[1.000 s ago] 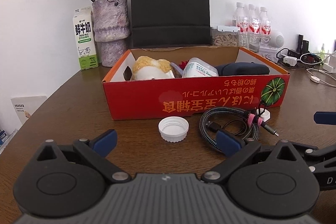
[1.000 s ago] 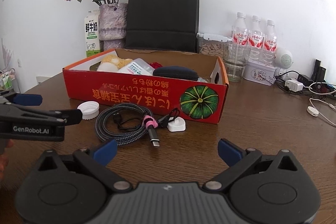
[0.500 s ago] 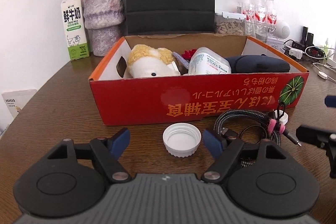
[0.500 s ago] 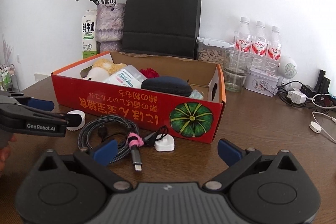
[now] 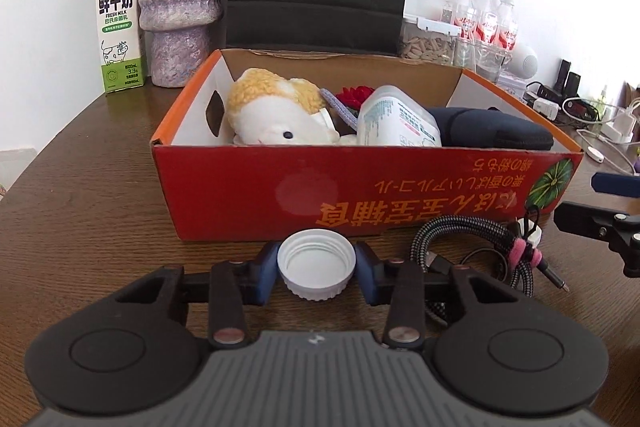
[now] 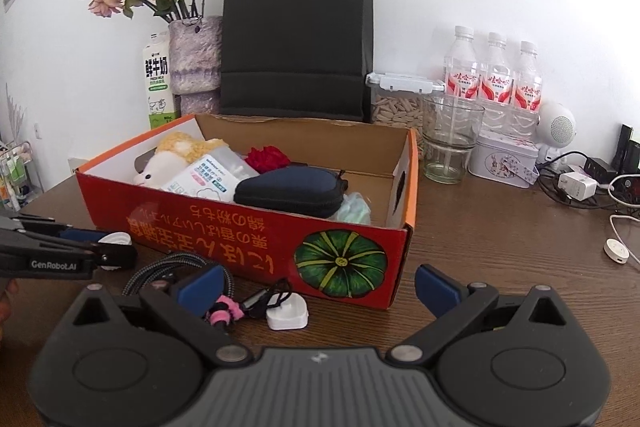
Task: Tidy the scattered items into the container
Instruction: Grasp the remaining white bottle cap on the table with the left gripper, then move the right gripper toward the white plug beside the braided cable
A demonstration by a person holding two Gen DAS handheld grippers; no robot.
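A red cardboard box (image 5: 304, 183) (image 6: 224, 239) stands on the wooden table and holds a plush toy (image 5: 276, 111), a white pack (image 5: 396, 123), a dark pouch (image 6: 288, 191) and a red flower (image 6: 267, 158). In front of it lies a white bottle cap (image 5: 317, 263). My left gripper (image 5: 316, 267) is shut on the cap, pads touching both its sides, on the table. A braided cable coil (image 5: 476, 247) (image 6: 176, 267) with a pink tie and a white plug (image 6: 287, 315) lie to the right. My right gripper (image 6: 318, 285) is open, low over the cable and plug.
Behind the box stand a black paper bag (image 6: 298, 47), a vase of dried roses (image 6: 196, 59), a milk carton (image 5: 119, 27), a jar of seeds (image 6: 400, 103), a glass (image 6: 450, 143), three water bottles (image 6: 496, 75) and a tin (image 6: 502, 159). Chargers and cords (image 6: 580, 183) lie at far right.
My left gripper moved forward and closed its pads onto the white cap. My right gripper moved forward and left toward the cable and plug, still open.
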